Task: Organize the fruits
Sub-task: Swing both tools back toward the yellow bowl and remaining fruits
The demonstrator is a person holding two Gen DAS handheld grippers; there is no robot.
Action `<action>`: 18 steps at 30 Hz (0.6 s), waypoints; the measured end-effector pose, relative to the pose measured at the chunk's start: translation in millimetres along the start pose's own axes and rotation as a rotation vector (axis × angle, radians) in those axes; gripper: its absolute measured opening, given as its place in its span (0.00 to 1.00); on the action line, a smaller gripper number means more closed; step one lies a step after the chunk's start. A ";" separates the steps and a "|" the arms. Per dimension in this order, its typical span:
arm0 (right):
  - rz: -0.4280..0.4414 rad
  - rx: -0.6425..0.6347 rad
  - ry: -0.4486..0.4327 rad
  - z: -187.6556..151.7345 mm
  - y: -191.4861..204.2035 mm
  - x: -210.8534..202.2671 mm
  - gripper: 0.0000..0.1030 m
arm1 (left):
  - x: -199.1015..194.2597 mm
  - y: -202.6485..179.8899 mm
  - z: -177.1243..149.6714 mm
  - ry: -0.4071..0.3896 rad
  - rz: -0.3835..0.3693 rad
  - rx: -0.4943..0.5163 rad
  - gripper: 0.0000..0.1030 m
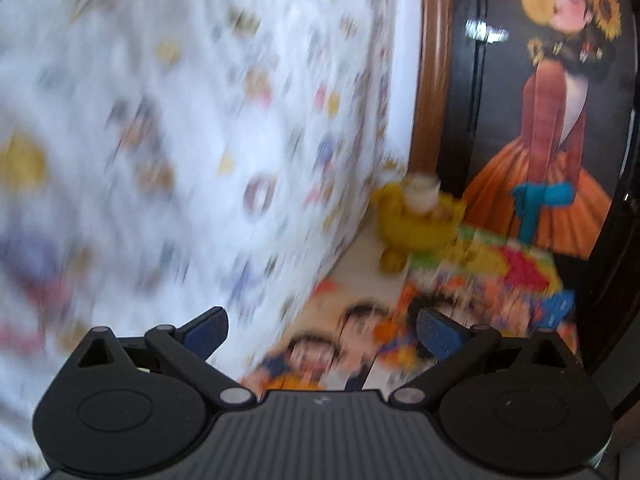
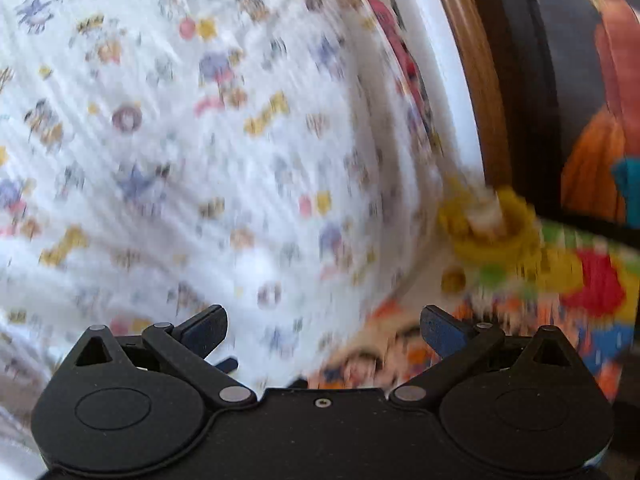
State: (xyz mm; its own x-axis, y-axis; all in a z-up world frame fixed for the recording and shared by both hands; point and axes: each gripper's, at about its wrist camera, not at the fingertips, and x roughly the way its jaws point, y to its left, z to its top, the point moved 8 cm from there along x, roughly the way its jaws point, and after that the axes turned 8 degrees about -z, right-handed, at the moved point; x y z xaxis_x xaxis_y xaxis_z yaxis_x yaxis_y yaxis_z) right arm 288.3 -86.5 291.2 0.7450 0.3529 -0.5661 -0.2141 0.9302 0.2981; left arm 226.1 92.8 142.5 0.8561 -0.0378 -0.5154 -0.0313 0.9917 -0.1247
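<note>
Both tools are spread wide and empty: the left tool (image 1: 322,334) and the right tool (image 2: 324,332) hang over a bed's printed sheet (image 1: 180,140), soft wrinkled cotton. No fruit can be made out; both views are smeared. Ahead and right of each tool, on a bright patterned floor mat (image 1: 500,276), stands a yellow plastic toy (image 1: 416,220), hard, smooth and probably light. Any fruit found would likely want a gentle hold across its widest part.
</note>
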 end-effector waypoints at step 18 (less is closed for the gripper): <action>-0.004 -0.042 0.226 -41.3 -128.8 275.2 0.99 | 163.4 -14.5 -40.4 0.036 -0.130 0.039 1.00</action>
State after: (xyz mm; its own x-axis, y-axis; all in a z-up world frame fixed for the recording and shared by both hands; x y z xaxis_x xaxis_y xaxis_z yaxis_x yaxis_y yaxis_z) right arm 494.8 -105.0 65.4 0.5865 0.3586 -0.7262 -0.2409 0.9333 0.2663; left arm 345.6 67.2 25.8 0.8326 -0.1701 -0.5271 0.0996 0.9821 -0.1596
